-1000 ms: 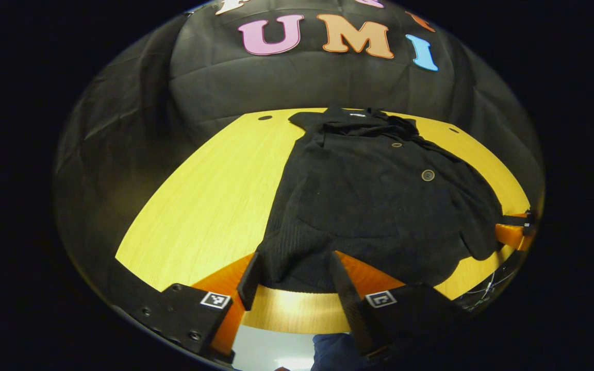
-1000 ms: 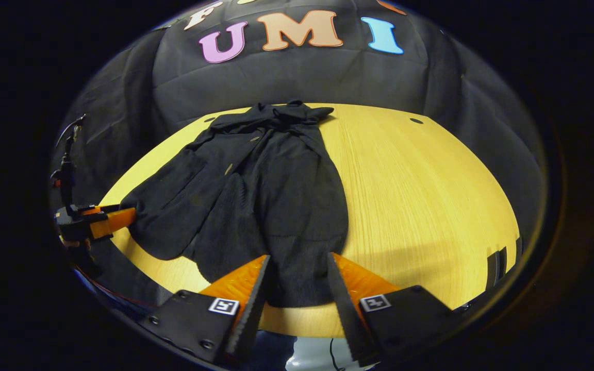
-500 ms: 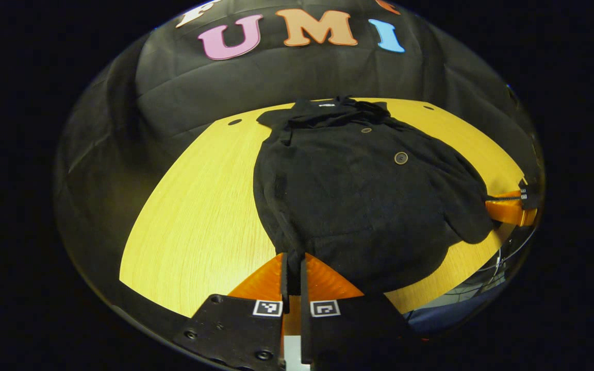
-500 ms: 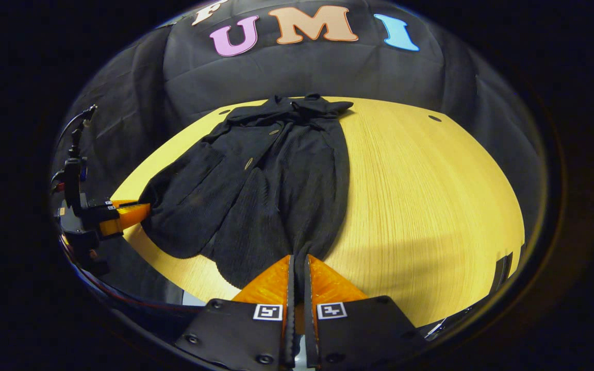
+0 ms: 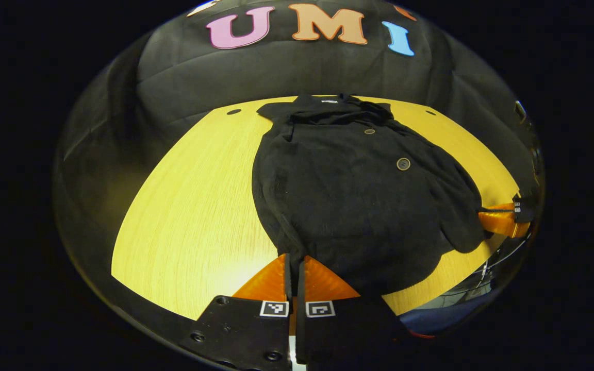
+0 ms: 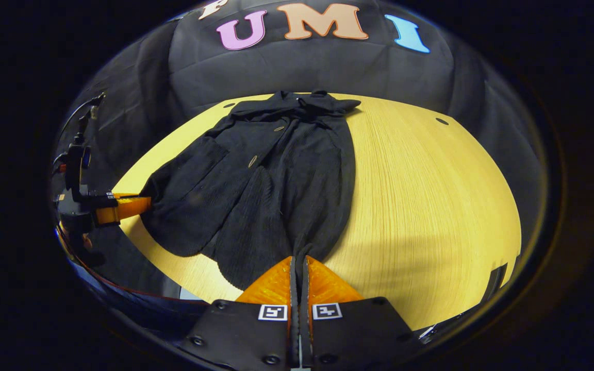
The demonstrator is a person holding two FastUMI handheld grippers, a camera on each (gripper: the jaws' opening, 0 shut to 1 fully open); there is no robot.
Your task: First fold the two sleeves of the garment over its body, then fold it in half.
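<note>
Left gripper view: the left gripper (image 5: 292,260) sits at 6 o'clock with its two fingers drawn almost together, pinching the near hem corner of the black garment (image 5: 348,196). The garment lies flat on the yellow wooden bench (image 5: 194,216), its collar at 12 o'clock and its hem toward 6 o'clock; two buttons (image 5: 403,164) show on its front. At 3 o'clock the right gripper (image 5: 485,216) meets the garment's other hem corner at the bench edge; its finger gap cannot be told from here. Right gripper view: the right gripper (image 6: 299,263) occupies 6 o'clock, fingers closed to a narrow slit on a bunched hem corner of the garment (image 6: 276,180), which rises slightly into the grip. The garment spreads from the collar at 12 o'clock down toward 7 o'clock, both sleeves lying over its body, on the bench (image 6: 431,206). At 9 o'clock the left gripper (image 6: 142,203) touches the far hem corner, with a hand (image 6: 78,226) behind it.
</note>
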